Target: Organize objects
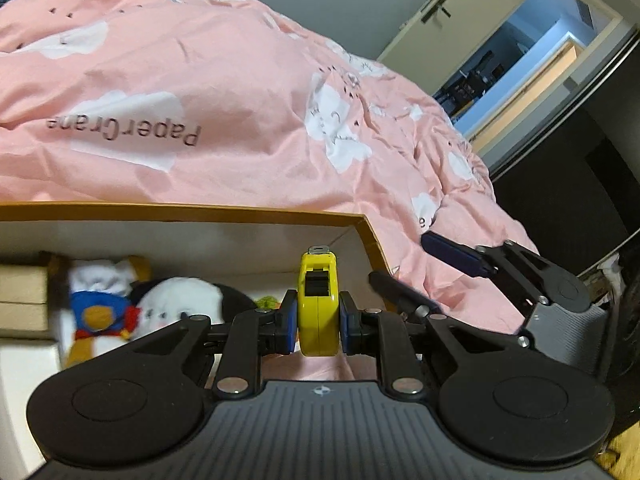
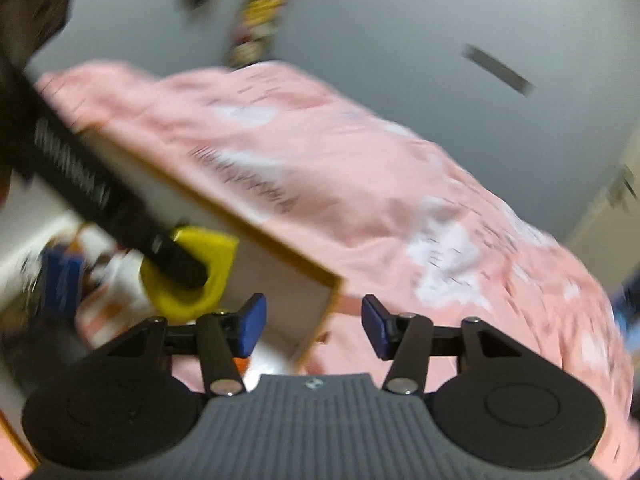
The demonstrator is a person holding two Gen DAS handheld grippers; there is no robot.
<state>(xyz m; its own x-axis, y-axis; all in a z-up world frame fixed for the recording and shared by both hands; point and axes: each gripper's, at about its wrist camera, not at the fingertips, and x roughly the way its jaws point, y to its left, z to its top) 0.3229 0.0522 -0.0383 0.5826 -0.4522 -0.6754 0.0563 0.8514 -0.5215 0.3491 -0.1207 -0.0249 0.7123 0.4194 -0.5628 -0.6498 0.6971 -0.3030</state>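
Left gripper: its blue pads clamp the yellow tape measure by its flat sides; the measure stands upright on edge, above the near rim of the box.
Right gripper: fingers spread wide with nothing between them, hanging over the box's near right corner and the pink bedding outside it. In the left wrist view it sits just right of the box, apart from the wall.
Box: white inside, orange-brown rim, open on top; its right wall runs away from the tape measure.
Box contents: a duck plush and a white plush lie left of the tape measure; bare white floor shows beyond it, toward the right wall.
Duvet: pink with white clouds, rising beyond the far rim of the box.
Door: open, far right beyond the box.
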